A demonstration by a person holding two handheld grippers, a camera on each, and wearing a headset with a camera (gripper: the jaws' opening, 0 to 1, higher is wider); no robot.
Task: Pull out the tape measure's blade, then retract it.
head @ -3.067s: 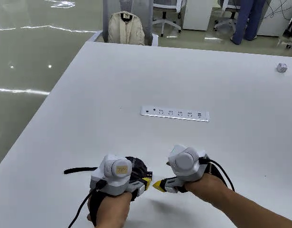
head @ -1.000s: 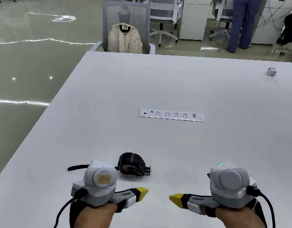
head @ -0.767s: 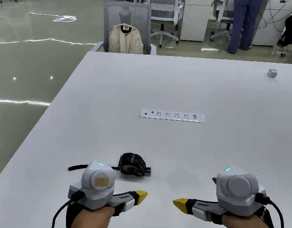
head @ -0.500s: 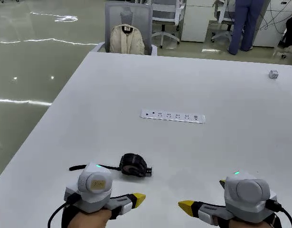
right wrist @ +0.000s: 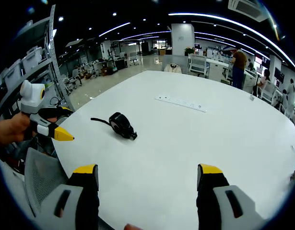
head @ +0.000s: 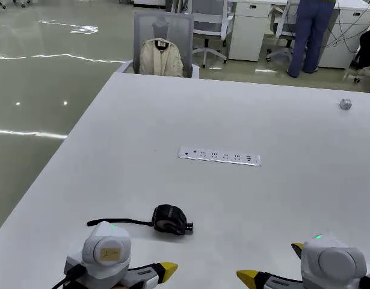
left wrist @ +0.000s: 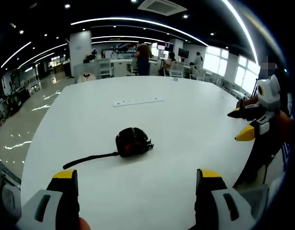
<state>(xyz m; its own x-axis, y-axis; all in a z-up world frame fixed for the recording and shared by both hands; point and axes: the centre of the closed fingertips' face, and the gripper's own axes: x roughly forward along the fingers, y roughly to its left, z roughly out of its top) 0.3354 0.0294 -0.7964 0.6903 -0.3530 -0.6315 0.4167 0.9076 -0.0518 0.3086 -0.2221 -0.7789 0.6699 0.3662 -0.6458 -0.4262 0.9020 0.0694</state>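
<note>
- Down at 7 o'clock of the head view, left gripper, yellow-tipped jaws spread wide with only bare white table between them; gripping nothing; well apart from the case.
- Just past it toward 1 o'clock, black strap lying flat on the table, running out from the case toward 9 o'clock.
- At the strap's right end, tape measure, black and round, resting on the table near the front edge; untouched by either gripper; small end tab sitting right at the case mouth, on the 4 o'clock side; seen at centre in the left gripper view and toward 10 o'clock in the right gripper view.
- Farther up the table, toward 1 o'clock from the case, white power strip lying crosswise.
- Off the far edge at 12 o'clock, grey chair with a pale jacket on its back.
- At 5 o'clock of the head view, right gripper, jaws likewise wide apart and holding nothing; well apart from the case.
- Out at 2 o'clock, small grey lump on the table; too small to identify.
</note>
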